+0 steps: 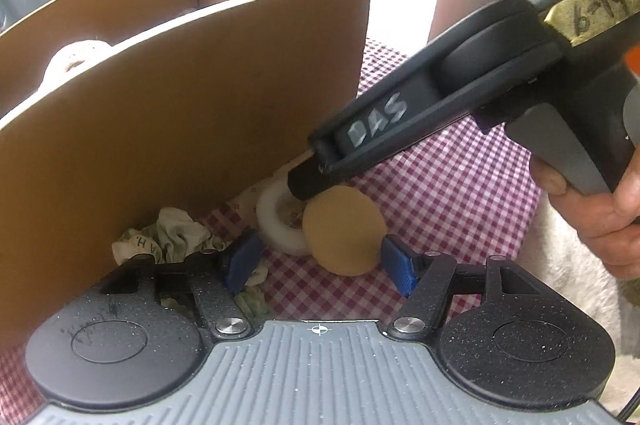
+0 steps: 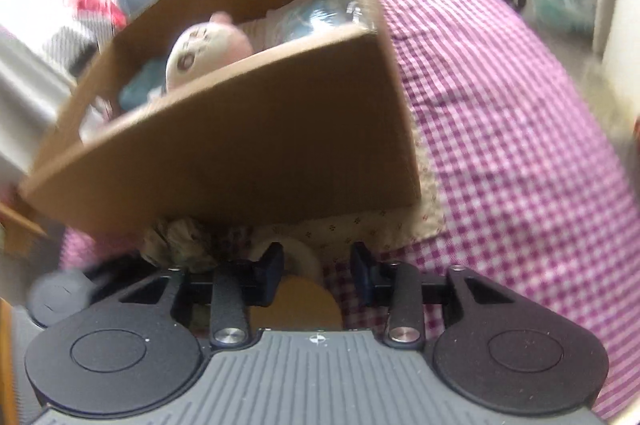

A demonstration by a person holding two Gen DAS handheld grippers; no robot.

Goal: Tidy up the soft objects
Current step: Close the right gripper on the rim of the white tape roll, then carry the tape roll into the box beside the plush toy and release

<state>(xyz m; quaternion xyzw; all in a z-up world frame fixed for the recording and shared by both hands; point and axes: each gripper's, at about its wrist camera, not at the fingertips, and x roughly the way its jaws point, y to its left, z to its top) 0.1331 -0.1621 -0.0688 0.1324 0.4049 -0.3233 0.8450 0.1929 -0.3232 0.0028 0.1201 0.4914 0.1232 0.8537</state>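
Observation:
A tan round foam disc [image 1: 344,231] leans on a white foam ring [image 1: 276,225] on the checked cloth, just in front of the cardboard box [image 1: 180,97]. My left gripper [image 1: 322,265] is open, its blue fingers on either side of the disc and ring without pressing them. My right gripper [image 1: 302,185] reaches in from the upper right, its tip down at the ring's top. In the right wrist view that gripper [image 2: 317,265] stands open over the ring [image 2: 304,253] and disc [image 2: 304,301]. One finger overlaps the ring and the other is well clear of it.
The box [image 2: 240,153] holds a white-and-pink plush toy [image 2: 200,45] and blue soft items. A crumpled printed cloth [image 1: 168,237] lies at the box's foot, left of the ring. Purple checked tablecloth [image 2: 500,105] stretches to the right. A hand [image 1: 600,217] holds the right gripper's handle.

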